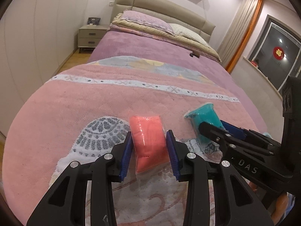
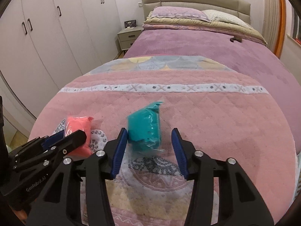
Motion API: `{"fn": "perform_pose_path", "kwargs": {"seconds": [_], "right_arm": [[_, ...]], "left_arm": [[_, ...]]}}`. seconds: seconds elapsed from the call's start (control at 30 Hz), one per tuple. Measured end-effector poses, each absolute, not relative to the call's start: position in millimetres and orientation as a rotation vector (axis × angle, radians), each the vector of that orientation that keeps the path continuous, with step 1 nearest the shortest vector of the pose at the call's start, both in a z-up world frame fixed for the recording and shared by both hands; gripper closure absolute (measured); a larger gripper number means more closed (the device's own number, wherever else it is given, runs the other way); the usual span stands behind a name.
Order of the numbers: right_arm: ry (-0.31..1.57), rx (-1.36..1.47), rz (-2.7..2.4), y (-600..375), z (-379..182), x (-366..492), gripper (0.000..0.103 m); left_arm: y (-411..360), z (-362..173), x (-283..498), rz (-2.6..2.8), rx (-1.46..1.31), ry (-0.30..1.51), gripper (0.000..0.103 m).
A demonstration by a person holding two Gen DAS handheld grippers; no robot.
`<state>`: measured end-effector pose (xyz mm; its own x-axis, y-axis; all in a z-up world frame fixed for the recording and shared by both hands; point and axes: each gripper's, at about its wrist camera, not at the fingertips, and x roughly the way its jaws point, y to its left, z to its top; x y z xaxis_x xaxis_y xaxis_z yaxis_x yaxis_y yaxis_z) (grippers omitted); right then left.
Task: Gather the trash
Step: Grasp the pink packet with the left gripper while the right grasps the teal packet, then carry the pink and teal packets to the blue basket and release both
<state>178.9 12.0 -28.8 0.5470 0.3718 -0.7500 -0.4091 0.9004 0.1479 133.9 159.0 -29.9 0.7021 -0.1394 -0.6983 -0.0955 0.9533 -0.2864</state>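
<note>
A salmon-pink soft packet in clear wrap lies on the pink blanket at the foot of the bed. My left gripper is shut on it, with both blue pads against its sides. A teal wrapped packet lies a little to the right. It sits between the fingers of my right gripper: the left pad touches it, while a gap shows before the right pad. In the right wrist view the pink packet and left gripper are at the lower left.
The bed runs away from me, with a purple cover, pillows and a padded headboard. A small dark object lies on the cover. A nightstand and white wardrobes stand on the left, and a window with curtains on the right.
</note>
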Motion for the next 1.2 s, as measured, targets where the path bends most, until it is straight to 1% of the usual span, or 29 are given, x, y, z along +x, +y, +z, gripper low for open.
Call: {"fn": "perform_pose_path", "kwargs": {"seconds": [0.03, 0.07, 0.17, 0.37, 0.5, 0.73, 0.97, 1.2], "right_arm": [[0.880, -0.048, 0.470, 13, -29, 179, 0.070], [0.877, -0.050, 0.480, 13, -29, 178, 0.073], [0.863, -0.062, 0.480, 14, -27, 175, 0.074], [0.843, -0.034, 0.482, 4, -20, 165, 0.074], [0.823, -0.030, 0.459, -12, -9, 152, 0.075], [0.750, -0.006, 0.380, -61, 18, 122, 0.075], [0.672, 0.073, 0.278, -136, 45, 93, 0.075], [0.679, 0.191, 0.167, -225, 50, 77, 0.075]], "left_arm": [[158, -30, 133, -0.024, -0.311, 0.794, 0.069], [159, -30, 133, -0.024, -0.310, 0.793, 0.069], [159, -30, 132, -0.024, -0.310, 0.792, 0.069], [156, -25, 130, -0.041, -0.310, 0.780, 0.069], [138, -13, 123, -0.096, -0.306, 0.763, 0.069], [80, 17, 100, -0.206, -0.232, 0.715, 0.069], [17, 39, 89, -0.302, -0.167, 0.689, 0.069], [-55, 43, 96, -0.457, -0.150, 0.717, 0.068]]}}
